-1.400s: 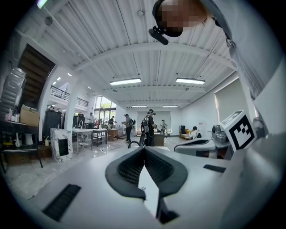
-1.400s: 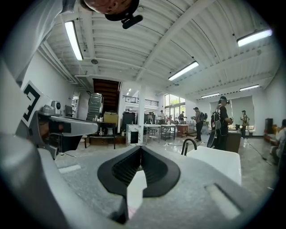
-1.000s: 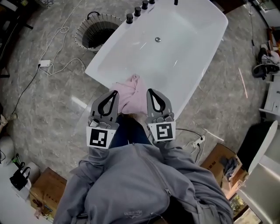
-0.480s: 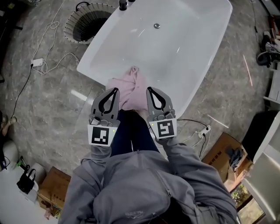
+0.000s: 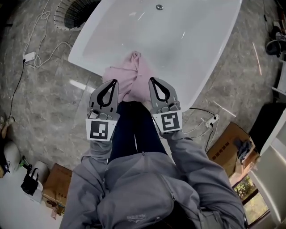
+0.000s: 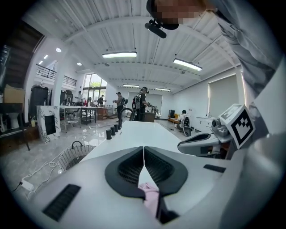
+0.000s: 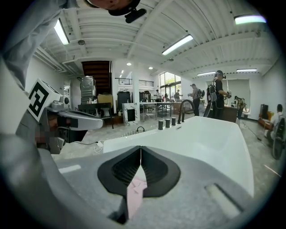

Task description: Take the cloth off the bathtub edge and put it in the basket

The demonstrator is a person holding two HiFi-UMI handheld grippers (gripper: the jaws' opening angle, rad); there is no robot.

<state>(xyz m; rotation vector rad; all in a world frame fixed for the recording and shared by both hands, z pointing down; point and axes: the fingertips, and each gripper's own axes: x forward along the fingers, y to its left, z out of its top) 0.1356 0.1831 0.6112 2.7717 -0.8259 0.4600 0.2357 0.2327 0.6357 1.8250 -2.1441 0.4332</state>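
Hovering just short of the pink cloth (image 5: 129,74) draped over the bathtub (image 5: 89,62) near edge, left tool (image 5: 115,82) and right tool (image 5: 152,80) are clenched, empty; reaching is in hand. Next, one opens, pinches it, then carries it to the basket (image 5: 67,13).

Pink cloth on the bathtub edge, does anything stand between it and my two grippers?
Nothing visible does. The pink cloth drapes the bathtub rim directly ahead of the left gripper and right gripper, both shut.
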